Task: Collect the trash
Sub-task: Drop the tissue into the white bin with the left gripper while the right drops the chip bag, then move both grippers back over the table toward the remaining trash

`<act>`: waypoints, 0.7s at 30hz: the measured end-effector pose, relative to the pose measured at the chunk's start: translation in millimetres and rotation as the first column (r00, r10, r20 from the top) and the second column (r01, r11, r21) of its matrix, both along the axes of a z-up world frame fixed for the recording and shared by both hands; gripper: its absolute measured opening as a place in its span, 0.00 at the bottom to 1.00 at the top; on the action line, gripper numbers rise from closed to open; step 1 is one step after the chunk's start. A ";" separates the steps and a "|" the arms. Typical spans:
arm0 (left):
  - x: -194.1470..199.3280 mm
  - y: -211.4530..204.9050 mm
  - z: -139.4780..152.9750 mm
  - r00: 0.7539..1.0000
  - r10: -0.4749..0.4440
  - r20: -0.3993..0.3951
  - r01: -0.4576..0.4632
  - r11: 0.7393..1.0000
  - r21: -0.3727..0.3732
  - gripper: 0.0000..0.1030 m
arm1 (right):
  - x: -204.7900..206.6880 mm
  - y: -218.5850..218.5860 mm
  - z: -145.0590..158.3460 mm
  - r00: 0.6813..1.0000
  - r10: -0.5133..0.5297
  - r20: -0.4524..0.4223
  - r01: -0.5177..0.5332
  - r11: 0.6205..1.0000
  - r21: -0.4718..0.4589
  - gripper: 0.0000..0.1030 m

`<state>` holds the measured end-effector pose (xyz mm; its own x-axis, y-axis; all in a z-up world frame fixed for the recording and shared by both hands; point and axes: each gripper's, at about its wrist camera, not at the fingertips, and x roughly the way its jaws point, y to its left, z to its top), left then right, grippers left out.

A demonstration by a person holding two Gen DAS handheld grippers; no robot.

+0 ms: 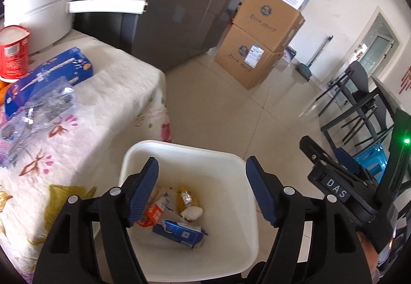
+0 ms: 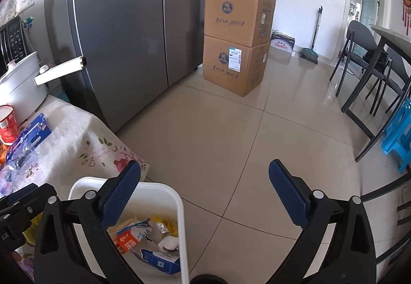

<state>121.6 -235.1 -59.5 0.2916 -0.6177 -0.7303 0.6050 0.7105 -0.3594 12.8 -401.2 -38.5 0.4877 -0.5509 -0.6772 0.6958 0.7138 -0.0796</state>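
The left gripper (image 1: 201,189) hangs right over the white bin (image 1: 179,153), fingers spread apart with nothing between them. Down in the bin lies the trash: a blue carton (image 1: 179,231) nearest, an orange-and-white carton (image 1: 154,212) behind it, a yellow wrapper with a bit of foil (image 1: 186,198), and a pale crumpled lump (image 1: 191,213) touching the wrapper.

The right gripper (image 2: 205,196) sits off to the bin's right, over bare floor tiles (image 2: 231,135), its fingers wide apart and empty as well. From that side the bin's rim (image 2: 181,219) runs under its left finger.

The bin stands on the floor just beside a table (image 1: 123,71) draped in a flowered cloth. On the cloth lie a blue box (image 1: 51,71) with a crinkled clear plastic bag (image 1: 48,101) partly over it, a red tub (image 1: 14,53) behind them, and a white pot (image 1: 43,11) with a long handle at the back. Something orange peeks in at the table's far left edge; I cannot tell what it is.

Across the room stand a grey fridge (image 2: 123,22), two stacked cardboard boxes (image 2: 236,45) with a smaller printed box on top, dark chairs (image 2: 364,53) by a table, and a blue stool (image 2: 398,140).
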 end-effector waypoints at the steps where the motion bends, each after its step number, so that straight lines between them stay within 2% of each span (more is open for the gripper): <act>1: 1.7 4.3 0.3 1.000 0.014 0.006 -0.014 1.000 0.007 0.70 | 3.0 2.9 0.1 1.000 0.009 -0.002 -0.009 1.000 0.001 0.93; 4: 7.8 17.8 2.2 0.998 0.059 0.021 -0.060 0.998 0.020 0.74 | 11.2 11.9 -0.7 0.999 0.038 -0.010 -0.038 0.999 0.006 0.93; 12: 24.3 56.2 5.0 0.986 0.163 0.029 -0.164 0.985 0.045 0.75 | 36.7 45.7 1.4 0.991 0.135 -0.017 -0.135 0.991 0.016 0.93; 16: 32.5 80.2 7.7 0.974 0.224 0.040 -0.226 0.972 0.061 0.75 | 53.7 65.2 3.9 0.983 0.185 -0.008 -0.185 0.982 0.039 0.93; 21: 48.1 127.7 8.3 0.945 0.326 0.024 -0.327 0.943 0.070 0.75 | 79.8 95.7 -0.2 0.966 0.259 -0.017 -0.257 0.964 0.067 0.93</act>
<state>169.8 -107.4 -51.2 0.4772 -0.4329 -0.7648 0.3396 0.8935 -0.2939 92.7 -305.5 -38.7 0.5899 -0.3640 -0.7208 0.4858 0.8730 -0.0433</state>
